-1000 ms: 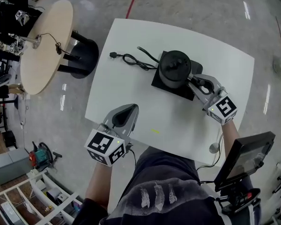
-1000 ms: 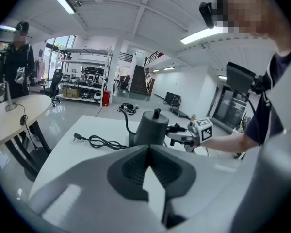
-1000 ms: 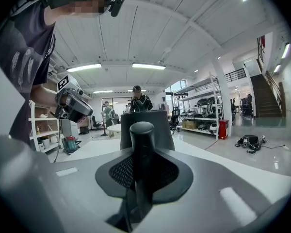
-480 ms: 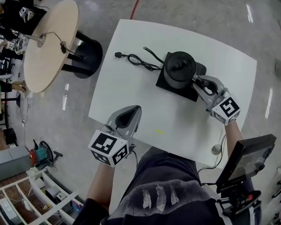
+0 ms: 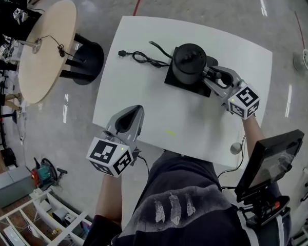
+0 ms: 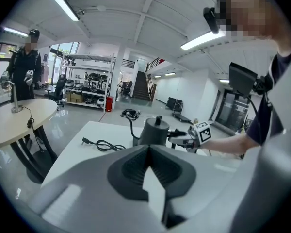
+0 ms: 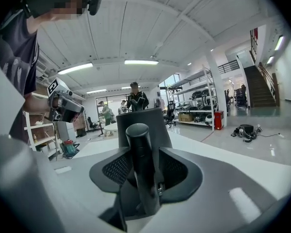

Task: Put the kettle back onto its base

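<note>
The black kettle (image 5: pixel 189 63) stands upright on its black square base (image 5: pixel 175 83) at the far middle of the white table (image 5: pixel 143 35). My right gripper (image 5: pixel 211 76) reaches it from the right. Its jaws have just been opening, and the kettle's handle (image 7: pixel 140 164) stands between them with a gap on each side. The left gripper (image 5: pixel 136 109) hovers over the table's near left edge, far from the kettle, jaws together and holding nothing. In the left gripper view the kettle (image 6: pixel 153 131) appears ahead, with the right gripper (image 6: pixel 177 136) at its handle.
The base's black power cord (image 5: pixel 143 59) lies unplugged, coiled to the left of the base. A round wooden table (image 5: pixel 43 50) stands off to the left. A black screen on a stand (image 5: pixel 269 160) sits at my right side. People stand in the background (image 7: pixel 137 98).
The right jaws have spread apart around the kettle's handle. The kettle has stayed on its base. The left gripper has shifted slightly.
</note>
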The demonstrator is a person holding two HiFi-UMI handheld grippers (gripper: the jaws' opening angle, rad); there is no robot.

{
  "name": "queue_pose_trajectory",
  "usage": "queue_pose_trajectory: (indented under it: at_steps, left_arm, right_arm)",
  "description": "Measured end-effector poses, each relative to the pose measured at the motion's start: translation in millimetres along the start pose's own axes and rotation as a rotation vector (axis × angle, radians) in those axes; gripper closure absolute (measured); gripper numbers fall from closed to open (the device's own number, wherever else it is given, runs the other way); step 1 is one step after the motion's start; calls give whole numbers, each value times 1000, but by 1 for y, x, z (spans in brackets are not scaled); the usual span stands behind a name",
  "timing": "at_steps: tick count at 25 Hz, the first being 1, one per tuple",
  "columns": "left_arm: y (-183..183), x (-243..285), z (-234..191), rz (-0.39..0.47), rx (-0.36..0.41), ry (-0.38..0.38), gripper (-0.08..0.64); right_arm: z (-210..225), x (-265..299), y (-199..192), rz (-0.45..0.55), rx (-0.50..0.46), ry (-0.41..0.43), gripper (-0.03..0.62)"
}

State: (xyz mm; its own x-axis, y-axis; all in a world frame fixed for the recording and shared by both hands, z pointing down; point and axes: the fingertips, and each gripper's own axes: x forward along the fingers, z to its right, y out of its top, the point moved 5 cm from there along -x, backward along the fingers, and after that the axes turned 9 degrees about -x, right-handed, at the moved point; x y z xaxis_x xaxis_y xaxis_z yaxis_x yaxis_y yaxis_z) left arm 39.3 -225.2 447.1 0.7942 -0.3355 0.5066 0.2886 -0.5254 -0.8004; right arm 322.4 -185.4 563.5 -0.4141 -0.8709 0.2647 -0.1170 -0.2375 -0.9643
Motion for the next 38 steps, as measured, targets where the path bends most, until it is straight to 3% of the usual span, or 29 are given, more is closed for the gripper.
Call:
queue_pose_trajectory:
  at_steps: [8, 19, 26, 31, 38]
  left_arm:
    - [2, -13, 1, 26, 8, -6, 558]
    - [19, -30, -8, 108, 46, -7, 558]
    - [36, -75, -13, 215, 50, -14, 558]
    - [33, -117, -13, 281, 59, 13, 558]
    - [25, -182, -37, 362, 79, 73, 558]
  right_arm:
    - [0, -17, 5, -46, -22, -45, 403]
    - [-3, -29, 56, 34, -65, -82, 374]
    - [-38, -32, 135, 108, -153, -104, 376]
    - [-78, -33, 183, 218, -116, -74, 413]
    - [-127, -10, 205, 269, -134, -67, 479]
